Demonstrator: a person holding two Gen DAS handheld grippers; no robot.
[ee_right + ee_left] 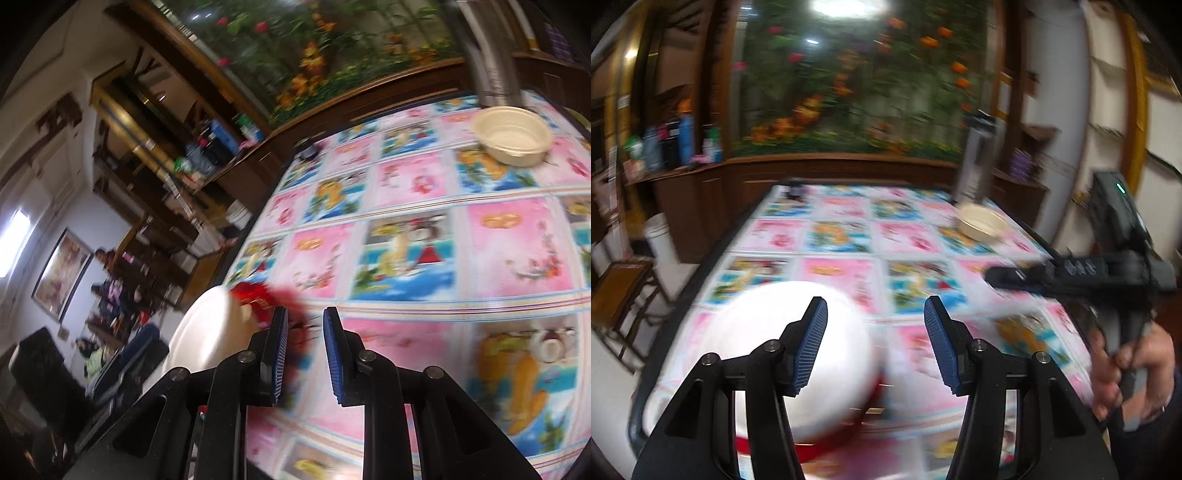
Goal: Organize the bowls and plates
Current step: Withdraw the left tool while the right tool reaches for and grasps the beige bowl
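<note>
Here, no brand, label or legible writing could be made out; gold marks on a red item were too blurred to be read.

Item one: a table covered by a glossy pink and blue cartoon-patterned tablecloth [849, 236], seen in both views. Its left edge was seen to run diagonally beside the floor, with a wooden chair [624, 295] close to that edge. Broad uncovered cloth was recorded across the middle of the table.

Item two: a cream-coloured round plastic bowl [511, 134], standing upright near the far right corner of the table, just in front of a grey upright post [491, 55]. It was also recorded in the left wrist view [980, 223].

Item three: a white round plate or bowl [798, 354], heavily blurred, lying at the near left part of the table over a red item [812, 448] whose kind could not be told. In the right wrist view the white piece [207, 332] was seen at the left table edge.

Item four: the left gripper [875, 343], with blue ribbed pads [812, 343] set wide apart and nothing between them, held above the white piece.

Item five: the right gripper [304, 354], with its pads parted by a narrow gap and nothing clamped. It was seen in the left wrist view [997, 277] over the right side of the table, gripped by a hand [1134, 373].
</note>
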